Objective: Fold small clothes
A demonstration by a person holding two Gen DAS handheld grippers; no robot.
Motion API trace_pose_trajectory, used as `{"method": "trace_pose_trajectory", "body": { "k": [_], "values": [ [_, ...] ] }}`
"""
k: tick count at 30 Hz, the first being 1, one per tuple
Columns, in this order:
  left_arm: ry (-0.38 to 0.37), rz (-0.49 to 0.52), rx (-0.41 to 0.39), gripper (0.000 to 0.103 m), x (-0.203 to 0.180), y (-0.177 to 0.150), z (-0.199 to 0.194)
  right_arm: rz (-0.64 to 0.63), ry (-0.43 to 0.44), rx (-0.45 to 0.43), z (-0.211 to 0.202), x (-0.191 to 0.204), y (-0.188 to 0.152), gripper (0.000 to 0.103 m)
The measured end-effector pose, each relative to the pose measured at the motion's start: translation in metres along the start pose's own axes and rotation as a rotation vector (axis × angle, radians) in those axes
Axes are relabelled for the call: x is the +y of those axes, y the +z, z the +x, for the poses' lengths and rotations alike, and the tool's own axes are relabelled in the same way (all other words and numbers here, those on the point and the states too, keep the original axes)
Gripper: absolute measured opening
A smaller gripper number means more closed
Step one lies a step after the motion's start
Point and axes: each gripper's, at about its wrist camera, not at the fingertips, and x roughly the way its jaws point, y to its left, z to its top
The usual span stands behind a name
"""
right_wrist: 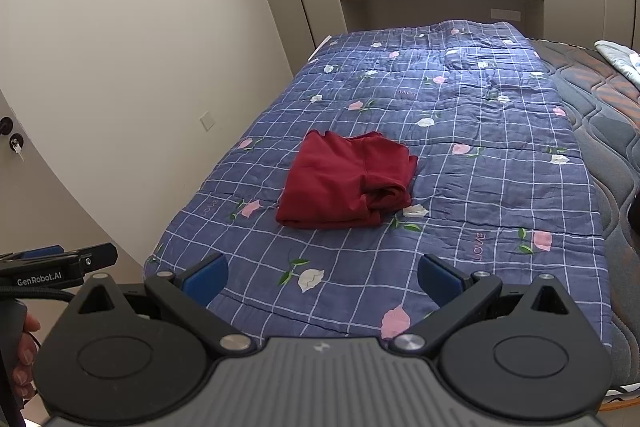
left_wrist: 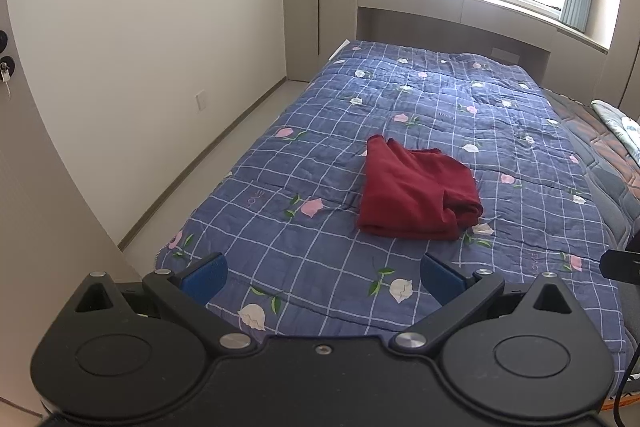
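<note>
Already lay in a loose bundle, near the middle of the blue checked quilt (right_wrist: 460,107) on the bed: red garment (right_wrist: 348,181), roughly squared, right-hand edge bunched and rolled rather than flat. Held back at the near end of the bed, well apart from the cloth: left gripper (left_wrist: 324,273) and right gripper (right_wrist: 322,275), fingers of both spread wide, nothing between them. Judged risky from there: pinching only the top layer and dragging the whole stack askew; snagging the soft quilt along with the cloth; flattening the rolled edge carelessly and springing the fold open. Probably needed: a low, level approach at the neater left edge.
</note>
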Motion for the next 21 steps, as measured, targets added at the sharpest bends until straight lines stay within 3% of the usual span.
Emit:
{"method": "trace_pose_trajectory", "body": {
  "k": [21],
  "values": [
    [0.003, 0.001, 0.003, 0.102, -0.0034, 0.0013, 0.0008, 0.006, 0.004, 0.003, -0.0013, -0.0067, 0.0019, 0.103]
  ]
}}
